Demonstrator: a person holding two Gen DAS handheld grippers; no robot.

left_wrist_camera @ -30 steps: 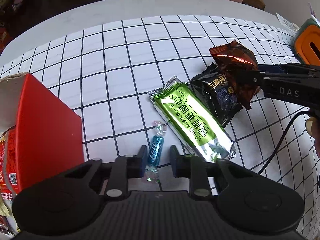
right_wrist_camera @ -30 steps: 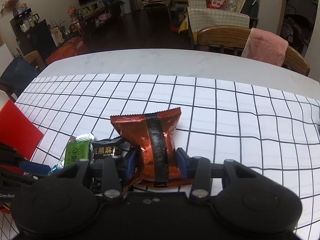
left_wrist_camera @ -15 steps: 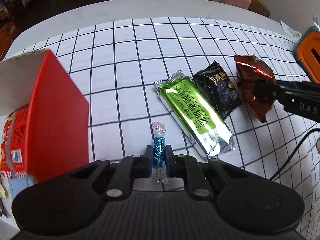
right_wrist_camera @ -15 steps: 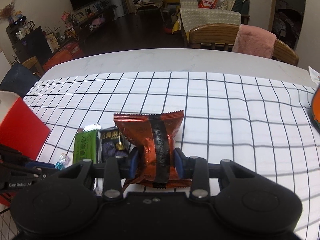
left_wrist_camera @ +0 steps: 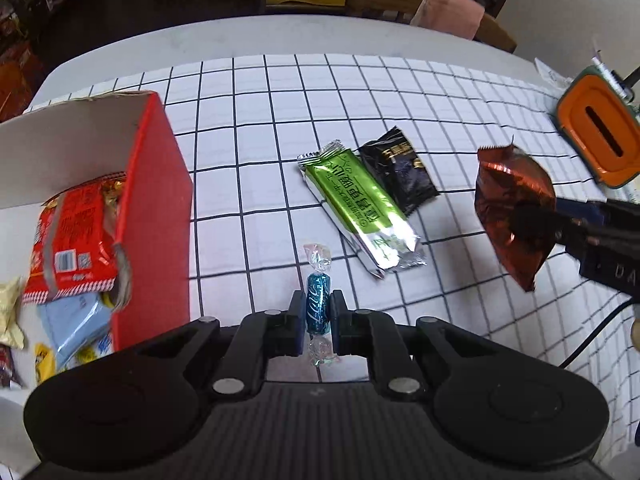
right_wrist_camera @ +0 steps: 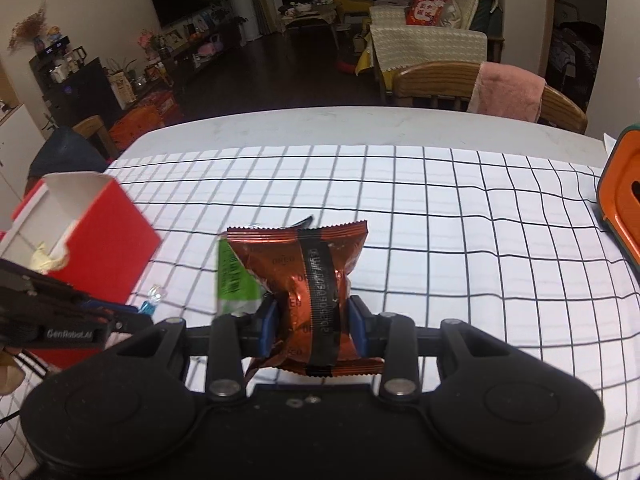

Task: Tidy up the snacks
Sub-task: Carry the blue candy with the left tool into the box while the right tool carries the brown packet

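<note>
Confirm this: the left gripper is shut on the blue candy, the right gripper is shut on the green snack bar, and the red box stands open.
Not quite. The right gripper is shut on the copper-red snack packet, as the right wrist view shows; the green snack bar lies on the checked tablecloth. The left gripper is shut on the blue candy, and the red box stands open.

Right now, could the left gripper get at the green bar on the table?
Probably not yet: the left gripper is shut on the blue candy. The green bar lies uncovered just ahead to its right, so the path looks free once the fingers are emptied.
</note>
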